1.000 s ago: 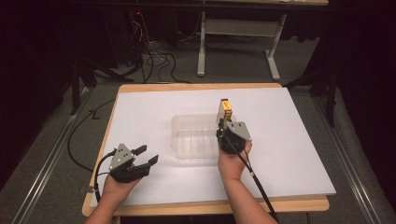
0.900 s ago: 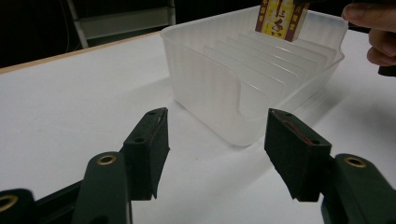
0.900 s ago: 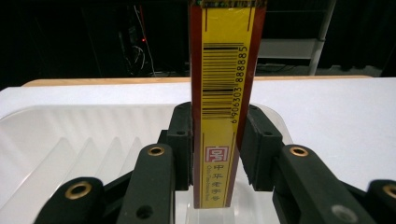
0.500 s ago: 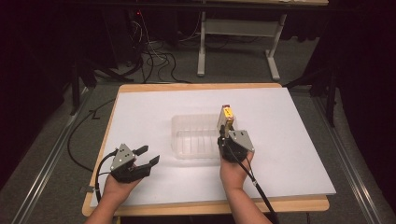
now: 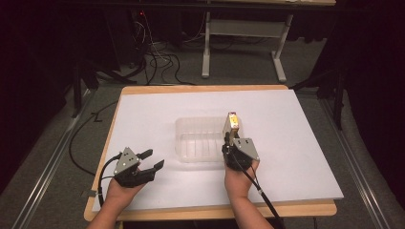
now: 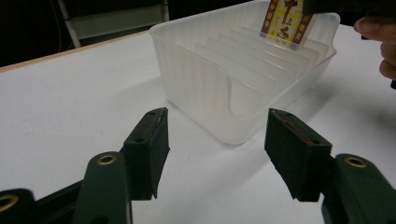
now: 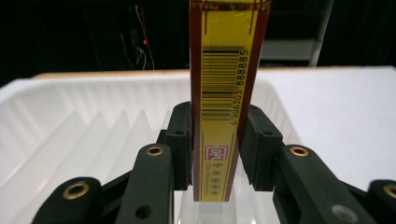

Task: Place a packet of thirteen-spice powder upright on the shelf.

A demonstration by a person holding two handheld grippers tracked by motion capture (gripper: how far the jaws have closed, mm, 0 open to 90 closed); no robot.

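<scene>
High view: your two hands come in from the bottom edge over the white table point(image 5: 143, 119); the clear ribbed tray point(image 5: 200, 140) sits near its middle.
Right gripper: your right gripper point(image 5: 232, 140) is clamped on a yellow and dark red packet point(image 5: 232, 120), at the tray's right end.
Right gripper view: both pads press the packet's point(image 7: 226, 93) narrow sides; it stands upright, barcode facing the camera, lower end down between the jaws over the tray's ribbed floor point(image 7: 84, 135).
Left gripper: your left gripper point(image 5: 152, 160) is spread wide and holds nothing, near the table's front left, apart from the tray.
Left gripper view: between the parted jaws lies bare table point(image 6: 70, 102); the tray's rounded corner point(image 6: 224, 93) is just beyond them, and the packet point(image 6: 286, 21) hangs over the tray's far end beside your right hand's fingers point(image 6: 380, 32).
Floor: cables point(image 5: 157, 62) trail behind the table.
</scene>
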